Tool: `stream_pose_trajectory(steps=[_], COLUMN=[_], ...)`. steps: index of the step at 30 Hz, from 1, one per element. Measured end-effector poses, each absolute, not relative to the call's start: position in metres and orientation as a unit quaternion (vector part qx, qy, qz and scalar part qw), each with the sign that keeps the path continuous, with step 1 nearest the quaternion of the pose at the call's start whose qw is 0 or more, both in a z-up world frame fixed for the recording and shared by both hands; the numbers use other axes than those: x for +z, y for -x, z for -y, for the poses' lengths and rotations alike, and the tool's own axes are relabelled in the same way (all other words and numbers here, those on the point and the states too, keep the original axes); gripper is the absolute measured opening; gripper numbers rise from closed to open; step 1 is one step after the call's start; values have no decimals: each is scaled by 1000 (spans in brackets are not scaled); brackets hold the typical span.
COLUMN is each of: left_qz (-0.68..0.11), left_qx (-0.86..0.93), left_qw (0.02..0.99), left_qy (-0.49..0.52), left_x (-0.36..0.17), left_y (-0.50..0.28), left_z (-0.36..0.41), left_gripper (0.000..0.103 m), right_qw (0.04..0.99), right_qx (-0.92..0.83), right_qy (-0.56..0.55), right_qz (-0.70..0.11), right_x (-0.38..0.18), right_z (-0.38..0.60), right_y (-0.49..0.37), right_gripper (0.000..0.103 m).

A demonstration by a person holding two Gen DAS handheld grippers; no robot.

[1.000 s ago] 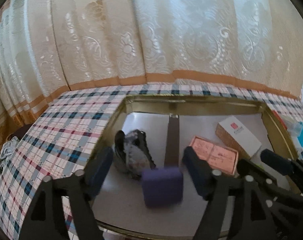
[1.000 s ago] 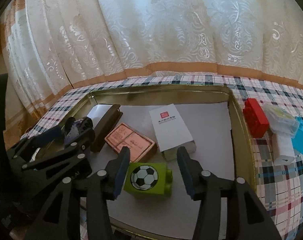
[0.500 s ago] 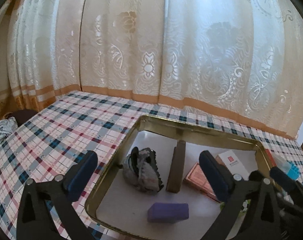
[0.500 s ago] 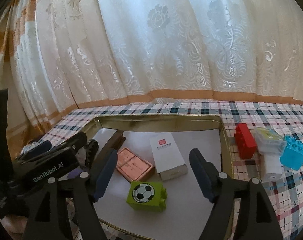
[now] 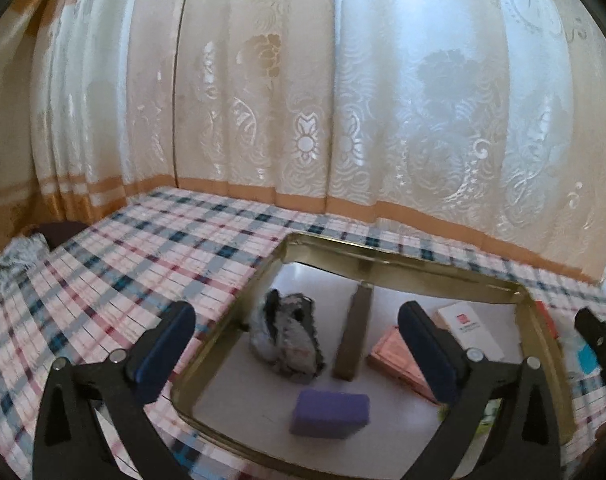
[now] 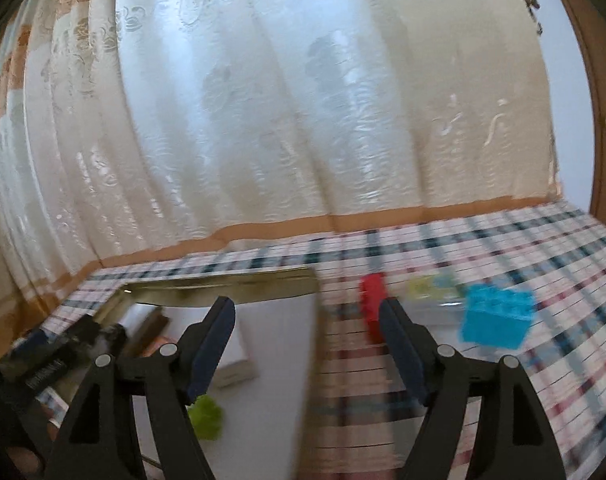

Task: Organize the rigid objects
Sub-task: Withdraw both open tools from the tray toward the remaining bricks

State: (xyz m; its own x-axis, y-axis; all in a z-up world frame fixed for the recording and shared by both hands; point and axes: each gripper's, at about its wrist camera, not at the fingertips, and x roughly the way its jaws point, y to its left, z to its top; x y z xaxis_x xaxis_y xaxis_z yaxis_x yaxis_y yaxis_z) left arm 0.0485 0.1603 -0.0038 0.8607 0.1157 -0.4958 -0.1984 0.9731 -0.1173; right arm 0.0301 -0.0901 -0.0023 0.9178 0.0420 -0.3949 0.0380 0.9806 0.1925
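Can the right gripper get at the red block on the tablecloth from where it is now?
Probably yes: the right gripper is open and empty, and the red block lies ahead on the cloth beside the tray with nothing between.

Daylight comes through the lace curtain (image 5: 343,100) at the far side, backlighting both views and bleaching its middle folds to a pale blue-white glare. The gold tray (image 5: 403,262) catches a dull sheen along its far rim; soft shadows lie beneath the purple block (image 5: 329,414). The left wrist view is fairly sharp (softening only near the bottom edge). The right wrist view is smeared sideways, so the checked tablecloth (image 6: 503,248) and blue brick (image 6: 497,320) blur. Fisheye bowing bends the edges, with black corners.
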Motion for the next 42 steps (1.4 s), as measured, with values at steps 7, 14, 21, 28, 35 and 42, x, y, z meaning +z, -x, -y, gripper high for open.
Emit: stream_pose_trajectory(steps=[7, 14, 21, 28, 35, 42], left_qz=[-241, -216, -224, -229, -228, -233], left_qx=[66, 56, 39, 18, -8, -38], left_qw=[967, 975, 974, 973, 974, 972], left_qy=[47, -5, -4, -1, -14, -23], left_x=[-7, -1, -1, -1, -1, -1], left_y=[-36, -23, -20, -18, -14, -13], left_z=[-120, -82, -59, -36, -2, 31], left_gripper=[103, 103, 103, 103, 103, 103], right_qw=[976, 979, 980, 978, 978, 978], right_qx=[-15, 2, -4, -19, -26, -31], right_qy=[-90, -71, -71, -73, -71, -57], right_qz=[-196, -190, -188, -193, -195, -201], right_x=[-5, -5, -5, -5, -6, -7], right_z=[126, 139, 157, 182, 201, 222], right_y=[-22, -11, -7, -4, -1, -1], right_gripper=[76, 76, 76, 76, 76, 76])
